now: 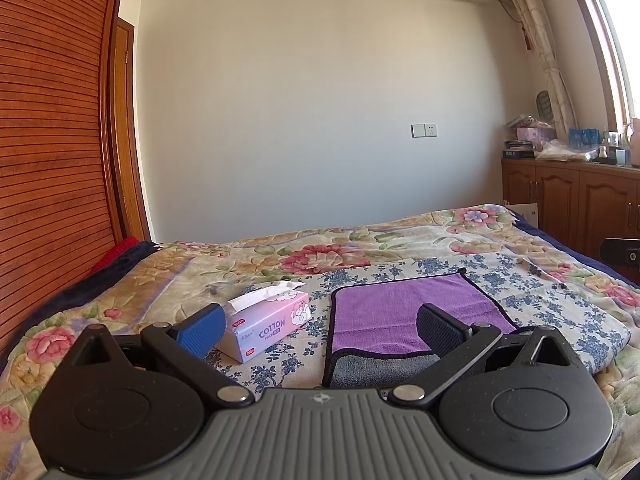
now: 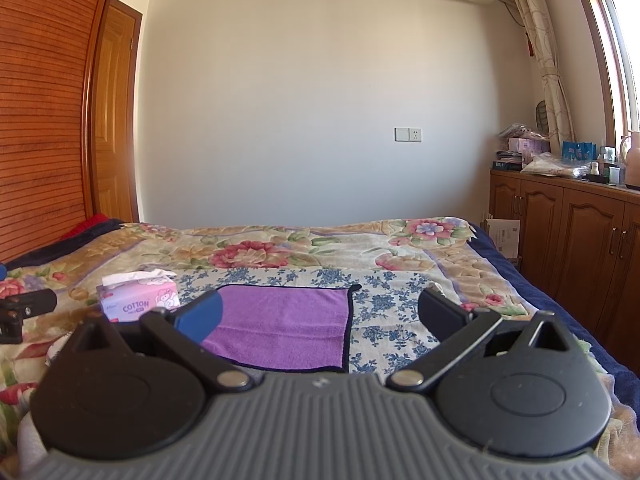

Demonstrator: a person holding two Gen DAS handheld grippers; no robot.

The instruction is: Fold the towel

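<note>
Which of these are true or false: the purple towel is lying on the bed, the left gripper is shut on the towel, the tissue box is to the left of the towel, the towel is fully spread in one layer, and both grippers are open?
1. The purple towel lies on the bed. True.
2. The left gripper is shut on the towel. False: its fingers stand apart, holding nothing.
3. The tissue box sits left of the towel. True.
4. The towel is spread in one layer. False: the left wrist view shows a purple layer folded over a grey one at the near edge.
5. The right gripper is open as well. True.
</note>
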